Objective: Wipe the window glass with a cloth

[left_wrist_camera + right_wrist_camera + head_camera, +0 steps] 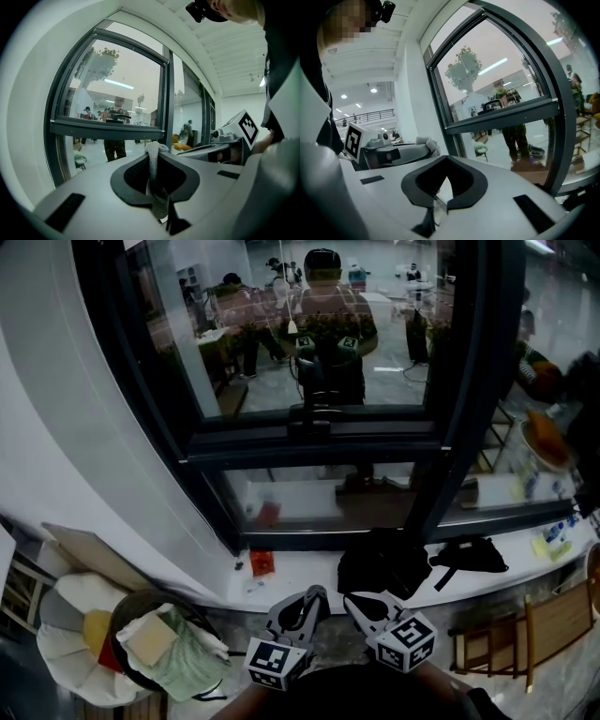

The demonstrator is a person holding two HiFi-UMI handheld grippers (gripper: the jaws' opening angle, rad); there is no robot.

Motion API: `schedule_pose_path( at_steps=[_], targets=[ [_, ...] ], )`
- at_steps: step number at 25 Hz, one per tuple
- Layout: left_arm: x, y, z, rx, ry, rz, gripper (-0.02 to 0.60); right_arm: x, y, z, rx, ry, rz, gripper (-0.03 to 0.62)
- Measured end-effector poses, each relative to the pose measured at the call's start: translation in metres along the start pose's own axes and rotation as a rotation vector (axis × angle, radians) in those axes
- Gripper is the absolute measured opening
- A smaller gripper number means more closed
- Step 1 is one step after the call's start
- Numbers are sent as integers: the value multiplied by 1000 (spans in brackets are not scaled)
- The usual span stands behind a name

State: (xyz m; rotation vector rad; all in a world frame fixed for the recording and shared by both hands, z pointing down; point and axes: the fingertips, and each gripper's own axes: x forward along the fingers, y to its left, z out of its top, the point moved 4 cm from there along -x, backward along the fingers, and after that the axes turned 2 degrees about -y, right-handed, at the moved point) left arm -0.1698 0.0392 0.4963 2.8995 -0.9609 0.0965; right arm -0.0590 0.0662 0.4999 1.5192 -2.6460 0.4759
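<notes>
The window glass [309,334] sits in a dark frame straight ahead, with a smaller pane [319,498] below it, and it mirrors the person holding both grippers. My left gripper [314,594] is low and close to the body, short of the sill. It is shut on a whitish knit cloth [152,152] that pokes up between its jaws. The cloth [427,143] also shows at that gripper's tip in the right gripper view. Beside it my right gripper [354,601] is shut with nothing in it [443,180]. Neither gripper touches the glass.
A white sill [300,577] carries a black bag [384,563], a second black item [469,554] and a small red thing [262,562]. Lower left stand a cushioned seat [70,634] and a basket holding green fabric [173,648]. A wooden chair [525,629] stands at the right.
</notes>
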Motion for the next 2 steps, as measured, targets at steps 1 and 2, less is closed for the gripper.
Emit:
schedule_pose_path(
  at_steps=[1,2],
  targets=[
    [0,0,0,0,-1,0,34,0,0,0,0,0,0,28],
    [0,1,1,0,-1,-1,34,1,0,1,-1,0,0,27]
  ],
)
